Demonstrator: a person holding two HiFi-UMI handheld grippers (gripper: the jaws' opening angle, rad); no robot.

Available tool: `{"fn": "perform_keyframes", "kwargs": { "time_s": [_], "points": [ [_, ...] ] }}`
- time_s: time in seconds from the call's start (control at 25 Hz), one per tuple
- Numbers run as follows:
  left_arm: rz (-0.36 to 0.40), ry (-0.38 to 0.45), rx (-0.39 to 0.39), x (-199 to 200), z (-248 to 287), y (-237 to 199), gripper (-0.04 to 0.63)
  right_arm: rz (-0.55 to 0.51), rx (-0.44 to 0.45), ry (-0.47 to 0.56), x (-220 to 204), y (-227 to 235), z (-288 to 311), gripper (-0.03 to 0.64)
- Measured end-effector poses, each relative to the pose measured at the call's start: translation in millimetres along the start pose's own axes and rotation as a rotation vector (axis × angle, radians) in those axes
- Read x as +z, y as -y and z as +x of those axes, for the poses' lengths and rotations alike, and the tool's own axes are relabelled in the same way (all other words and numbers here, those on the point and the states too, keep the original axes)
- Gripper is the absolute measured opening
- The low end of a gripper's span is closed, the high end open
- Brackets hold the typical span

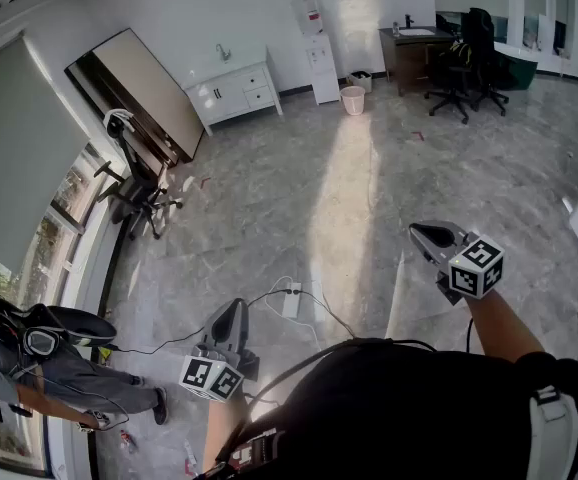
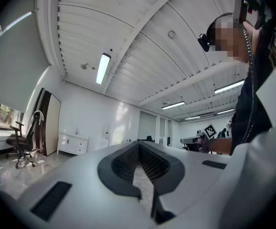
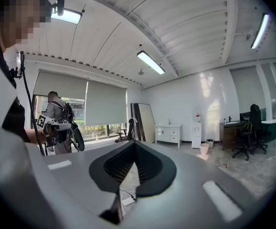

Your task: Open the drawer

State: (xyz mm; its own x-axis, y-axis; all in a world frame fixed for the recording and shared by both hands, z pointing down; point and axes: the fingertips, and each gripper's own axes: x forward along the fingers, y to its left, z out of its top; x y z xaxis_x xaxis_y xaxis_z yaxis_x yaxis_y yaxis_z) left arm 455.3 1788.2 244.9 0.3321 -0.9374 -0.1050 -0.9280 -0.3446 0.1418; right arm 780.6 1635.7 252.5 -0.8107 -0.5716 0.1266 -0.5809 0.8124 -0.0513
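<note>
At eleven o'clock the drawer cabinet (image 1: 234,90) is being backed by the far wall (image 1: 219,8), with a water dispenser (image 1: 319,63) and a bin (image 1: 353,100) being kept to its right. At one o'clock a desk (image 1: 414,48) is being fronted by an office chair (image 1: 464,68). Near at twelve, a power strip (image 1: 291,300) is being borne by the floor (image 1: 389,188).

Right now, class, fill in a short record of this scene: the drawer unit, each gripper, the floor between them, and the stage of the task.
drawer unit: white cabinet at the far wall, drawers look shut
left gripper: jaws together, empty
right gripper: jaws together, empty
floor between: power strip with cables
stage: drawer not yet reached; both grippers are far from the cabinet
</note>
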Motion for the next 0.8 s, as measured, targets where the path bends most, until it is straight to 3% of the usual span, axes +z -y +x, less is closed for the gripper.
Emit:
{"fn": "perform_keyframes", "kwargs": {
  "time_s": [0.8],
  "points": [
    [-0.003, 0.004, -0.019, 0.2, 2.7, 4.8, -0.009, 0.008, -0.003, -0.004, -3.5, -0.1, 0.4, -0.002]
  ]
}}
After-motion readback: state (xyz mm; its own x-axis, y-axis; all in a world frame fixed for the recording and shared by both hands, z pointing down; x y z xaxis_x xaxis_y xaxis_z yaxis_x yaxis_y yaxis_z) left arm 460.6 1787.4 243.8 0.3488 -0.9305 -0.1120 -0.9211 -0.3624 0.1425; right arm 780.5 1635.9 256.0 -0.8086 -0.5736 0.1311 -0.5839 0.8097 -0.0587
